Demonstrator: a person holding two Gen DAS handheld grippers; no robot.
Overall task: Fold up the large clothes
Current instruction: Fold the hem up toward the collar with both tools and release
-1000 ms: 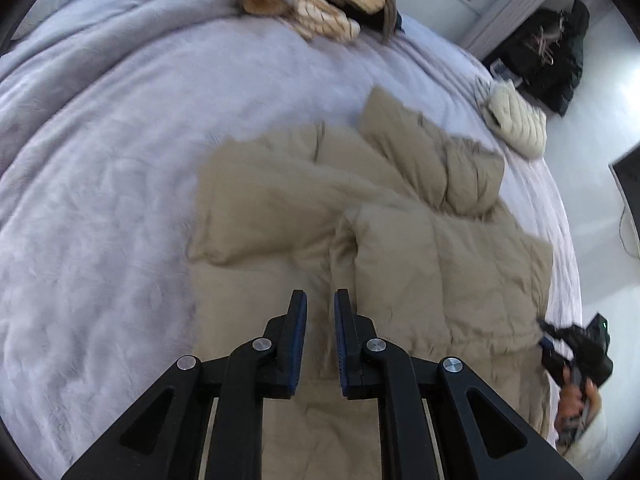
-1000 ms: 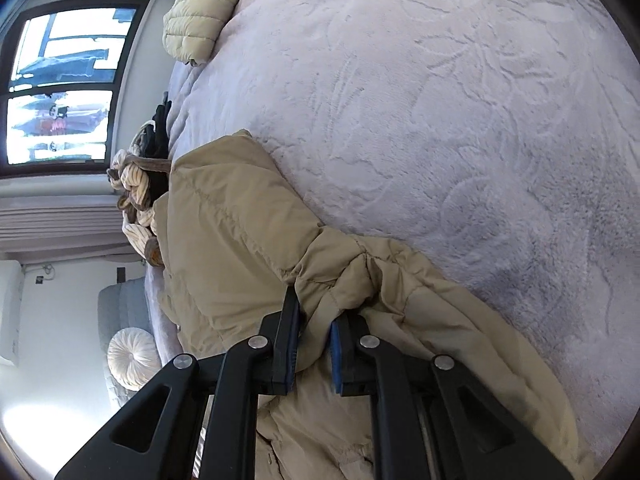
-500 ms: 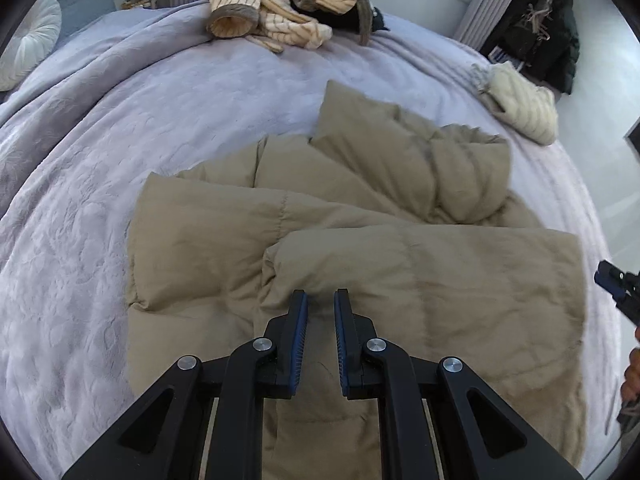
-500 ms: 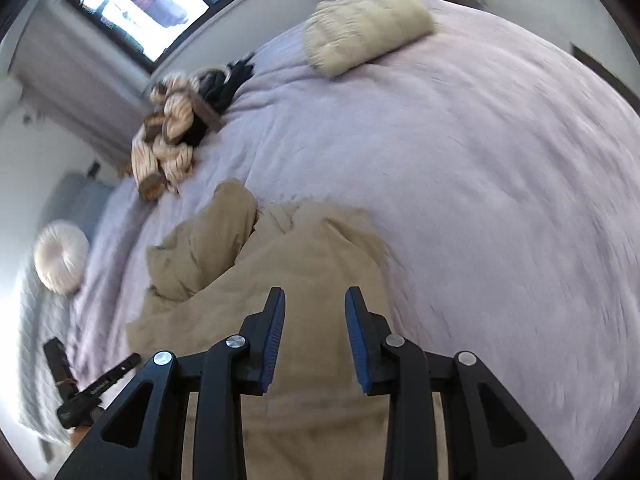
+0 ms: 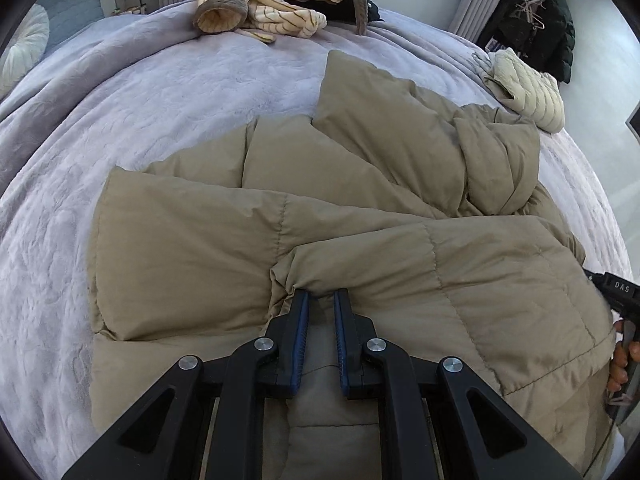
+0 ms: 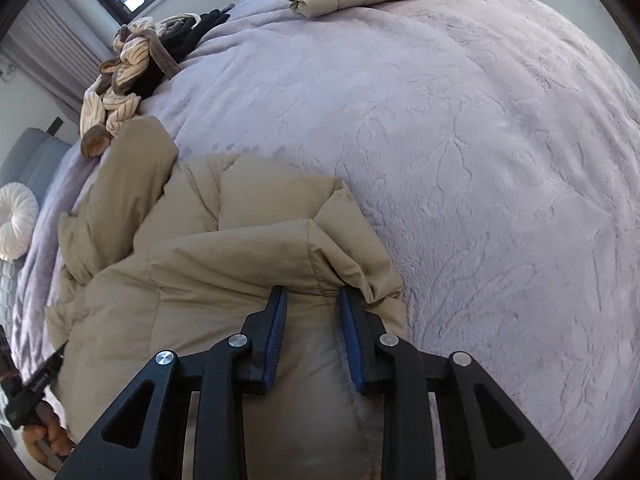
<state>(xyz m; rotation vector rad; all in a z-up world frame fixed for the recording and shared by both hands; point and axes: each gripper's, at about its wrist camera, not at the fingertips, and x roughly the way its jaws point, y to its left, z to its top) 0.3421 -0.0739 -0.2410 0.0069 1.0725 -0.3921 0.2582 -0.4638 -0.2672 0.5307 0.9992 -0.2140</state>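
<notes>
A large tan puffer jacket lies partly folded on the lilac bed cover. One panel is laid across the body and a sleeve bunches at the far right. My left gripper sits at the near edge of the folded panel, its jaws slightly apart with fabric at the tips. My right gripper is open, its jaws either side of a fold of the jacket at its right edge. The right gripper also shows at the right border of the left wrist view.
A heap of striped cream and brown clothes lies at the far side of the bed. A folded cream quilted jacket lies at the far right. Dark coats hang beyond it. A round white cushion lies at the left.
The right gripper let go of the jacket and opened, then came down at its right edge. The folded panel now lies flat across the body. The left gripper closed in on its edge.
</notes>
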